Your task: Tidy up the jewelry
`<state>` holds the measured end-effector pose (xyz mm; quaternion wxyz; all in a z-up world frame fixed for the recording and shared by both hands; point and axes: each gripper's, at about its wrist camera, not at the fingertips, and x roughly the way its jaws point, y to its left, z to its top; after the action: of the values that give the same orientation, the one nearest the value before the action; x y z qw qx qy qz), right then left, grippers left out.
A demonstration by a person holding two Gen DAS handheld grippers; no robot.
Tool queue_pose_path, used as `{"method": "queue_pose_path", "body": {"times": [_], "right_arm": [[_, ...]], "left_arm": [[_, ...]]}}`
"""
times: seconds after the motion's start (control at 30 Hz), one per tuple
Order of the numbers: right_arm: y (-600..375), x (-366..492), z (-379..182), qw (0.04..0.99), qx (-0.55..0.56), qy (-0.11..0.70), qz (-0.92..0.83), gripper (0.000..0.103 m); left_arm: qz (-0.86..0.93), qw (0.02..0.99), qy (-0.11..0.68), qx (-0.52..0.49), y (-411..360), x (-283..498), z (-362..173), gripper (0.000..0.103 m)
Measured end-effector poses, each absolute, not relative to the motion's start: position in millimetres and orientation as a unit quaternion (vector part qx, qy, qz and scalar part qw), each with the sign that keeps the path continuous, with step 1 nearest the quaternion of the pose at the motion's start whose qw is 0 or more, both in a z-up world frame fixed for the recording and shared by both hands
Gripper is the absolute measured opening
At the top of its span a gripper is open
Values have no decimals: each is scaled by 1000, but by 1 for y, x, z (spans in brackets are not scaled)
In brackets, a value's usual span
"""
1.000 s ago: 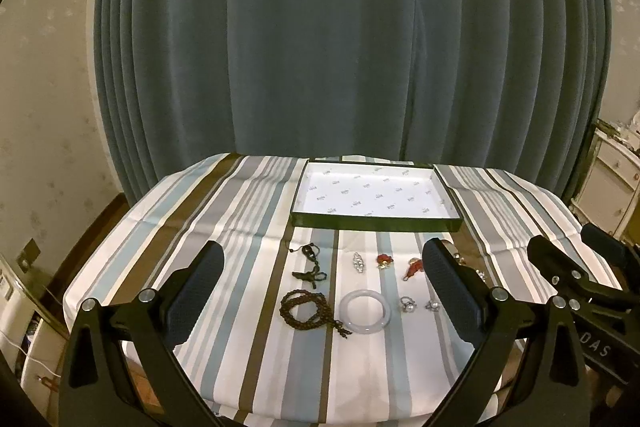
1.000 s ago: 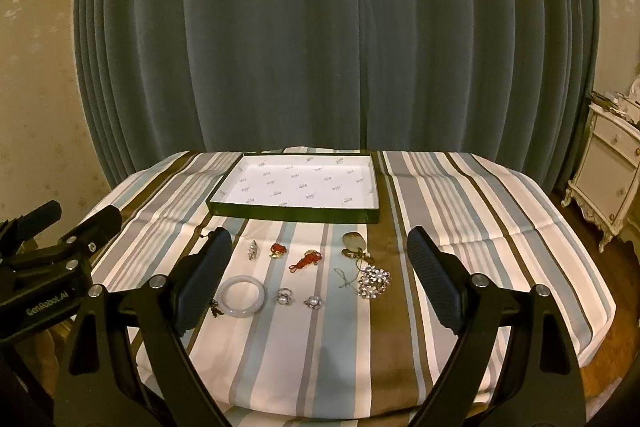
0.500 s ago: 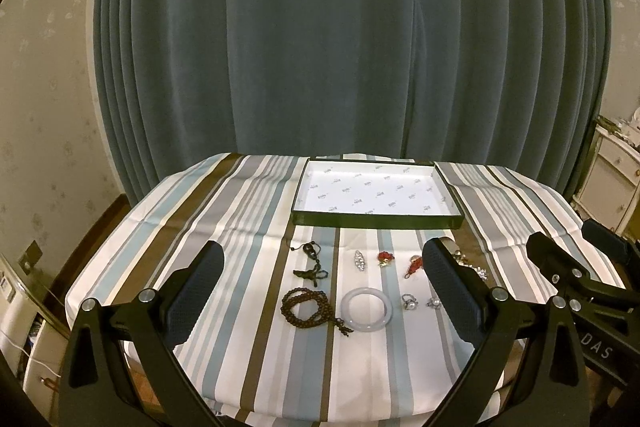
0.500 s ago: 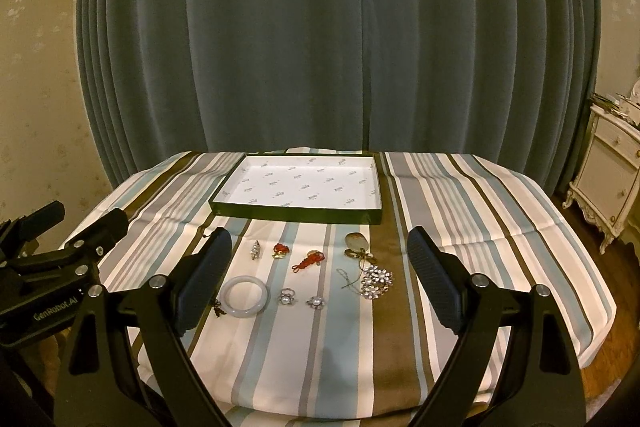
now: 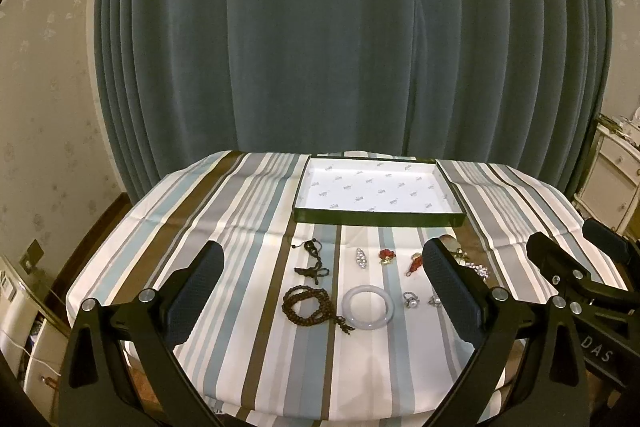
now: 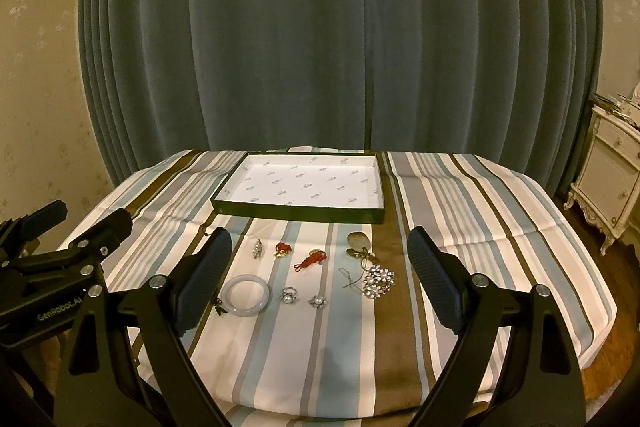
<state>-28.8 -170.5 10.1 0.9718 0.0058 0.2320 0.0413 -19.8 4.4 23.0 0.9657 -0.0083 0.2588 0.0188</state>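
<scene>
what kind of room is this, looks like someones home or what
Probably a room in a home, perhaps a bedroom: heavy teal curtains, floral wallpaper, an ornate white cabinet, and a table under a striped tablecloth.

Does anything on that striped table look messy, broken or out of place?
Nothing stands out. The jewelry, such as the white bangle and dark bead strand, lies spread in loose rows on the tablecloth, and the box behind sits flat and empty.

Both wrist cameras look forward from the near edge of the striped-cloth table [image 5: 240, 211], well back and slightly above it, toward the teal pleated curtain [image 6: 320, 47]. They share the shallow green-walled cardboard tray [image 5: 376, 218] [image 6: 298, 215].
</scene>
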Motion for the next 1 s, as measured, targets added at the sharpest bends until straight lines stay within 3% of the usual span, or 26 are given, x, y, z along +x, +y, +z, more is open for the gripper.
{"method": "queue_pose_path", "body": {"times": [1.0], "right_arm": [[-168,-33,6,972,5,231,43,89]], "left_arm": [[20,965,263,-7,4,-20,24,99]]}}
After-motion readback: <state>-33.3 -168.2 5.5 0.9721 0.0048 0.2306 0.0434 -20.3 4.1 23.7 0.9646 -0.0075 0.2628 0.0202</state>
